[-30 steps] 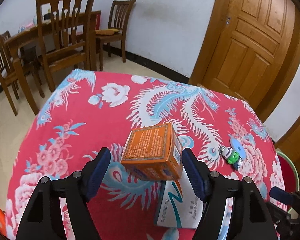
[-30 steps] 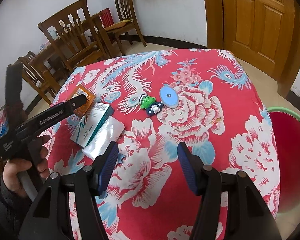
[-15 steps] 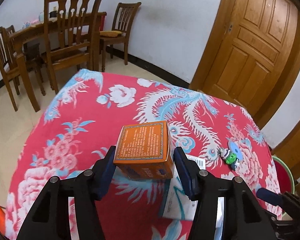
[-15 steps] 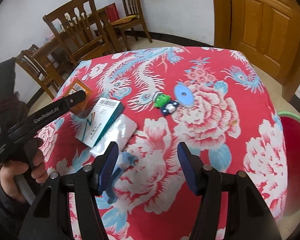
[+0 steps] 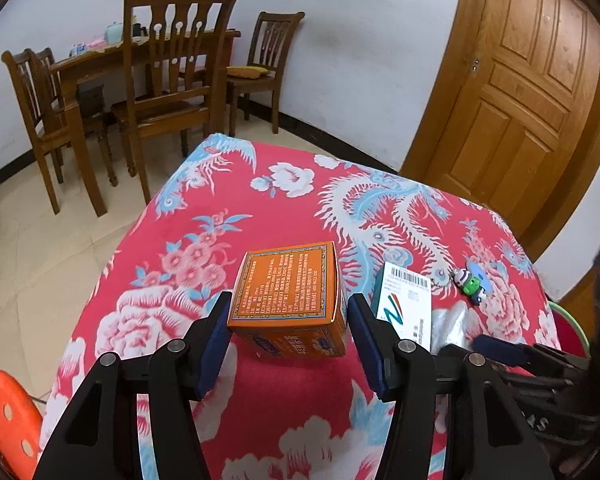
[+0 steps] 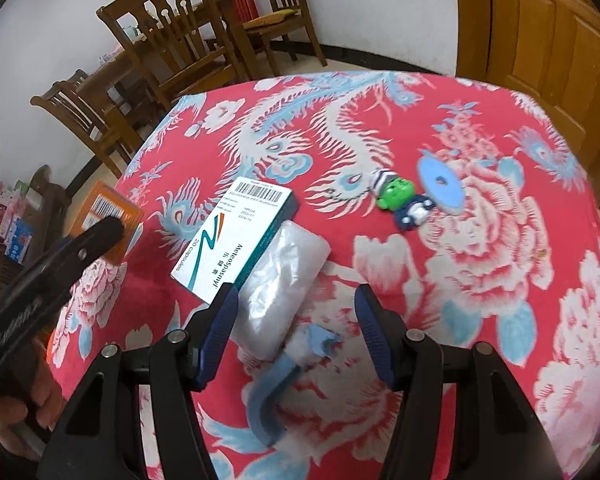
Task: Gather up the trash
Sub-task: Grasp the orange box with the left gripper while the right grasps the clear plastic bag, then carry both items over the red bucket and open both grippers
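Between left gripper (image 5: 288, 336) fingers: orange box (image 5: 288, 286), clamped.

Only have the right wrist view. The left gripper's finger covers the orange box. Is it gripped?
Observer: Yes. In the left wrist view, the left gripper has just been closing its jaws, and both pads now press the sides of the orange box.
Operator: Seated deep or held by the tips?
Observer: By the tips. The pads catch only the box's near lower corners, and most of it sticks out ahead of them.
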`<state>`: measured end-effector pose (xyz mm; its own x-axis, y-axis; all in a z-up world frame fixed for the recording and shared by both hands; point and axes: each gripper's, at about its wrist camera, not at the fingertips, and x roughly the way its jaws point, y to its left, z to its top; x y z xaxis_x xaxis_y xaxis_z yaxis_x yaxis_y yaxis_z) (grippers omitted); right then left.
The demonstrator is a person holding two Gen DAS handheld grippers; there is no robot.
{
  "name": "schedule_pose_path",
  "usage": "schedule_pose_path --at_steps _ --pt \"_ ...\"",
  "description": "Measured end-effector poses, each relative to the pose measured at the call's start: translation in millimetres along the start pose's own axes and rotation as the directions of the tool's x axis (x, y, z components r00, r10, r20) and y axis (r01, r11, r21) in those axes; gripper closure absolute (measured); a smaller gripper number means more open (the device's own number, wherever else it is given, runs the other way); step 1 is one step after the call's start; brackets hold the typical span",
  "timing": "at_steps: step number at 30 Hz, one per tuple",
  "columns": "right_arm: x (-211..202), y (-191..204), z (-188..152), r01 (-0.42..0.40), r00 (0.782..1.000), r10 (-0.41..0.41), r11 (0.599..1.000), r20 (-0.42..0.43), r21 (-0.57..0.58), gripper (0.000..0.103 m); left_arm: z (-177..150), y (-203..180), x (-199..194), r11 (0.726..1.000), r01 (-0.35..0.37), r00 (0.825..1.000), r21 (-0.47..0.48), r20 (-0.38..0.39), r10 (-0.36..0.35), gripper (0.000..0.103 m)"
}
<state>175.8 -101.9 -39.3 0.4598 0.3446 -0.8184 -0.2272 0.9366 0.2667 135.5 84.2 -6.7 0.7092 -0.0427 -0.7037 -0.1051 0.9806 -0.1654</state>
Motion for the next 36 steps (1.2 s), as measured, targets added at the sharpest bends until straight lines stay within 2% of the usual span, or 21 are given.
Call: schedule_pose_path --at_steps 3,5,6,13,25,36 --pt "4.7 0.6 2.6 -0.02 1.0 0.02 1.0 -0.002 0.016 0.042 -3.9 0.1 0.0 1.0 0.003 1.0 -0.001 -0.006 -0.003 0.044" --pt "7.3 0.9 3.8 -0.049 0.999 0.049 0.998 -0.006 0.029 0.049 -5.9 0.2 0.3 1.0 0.005 1.0 -0.002 -0.01 -0.005 0.044" --pt "9.2 2.8 4.4 -0.055 0.998 0.055 0.998 -0.008 0.027 0.056 -7.1 -0.2 0.2 1.0 0.006 1.0 -0.001 -0.012 -0.006 0.044" --pt "7.0 6.4 4.1 -0.061 0.998 0.061 0.998 0.004 0.026 0.065 -11.8 -3.7 -5.6 1.0 0.01 1.0 0.007 -0.013 -0.01 0.044" --pt "-42.2 -4.2 -0.1 -0.117 0.987 0.11 0.991 0.117 0.059 0.068 -14.2 -23.4 -29.8 0.998 0.038 0.999 0.046 0.014 -0.039 0.044" --pt "-92.7 -32.4 -11.5 -0.086 0.981 0.069 0.993 0.181 0.084 0.068 -16.8 -57.9 -47.0 0.991 0.091 0.995 0.099 0.026 -0.094 0.044"
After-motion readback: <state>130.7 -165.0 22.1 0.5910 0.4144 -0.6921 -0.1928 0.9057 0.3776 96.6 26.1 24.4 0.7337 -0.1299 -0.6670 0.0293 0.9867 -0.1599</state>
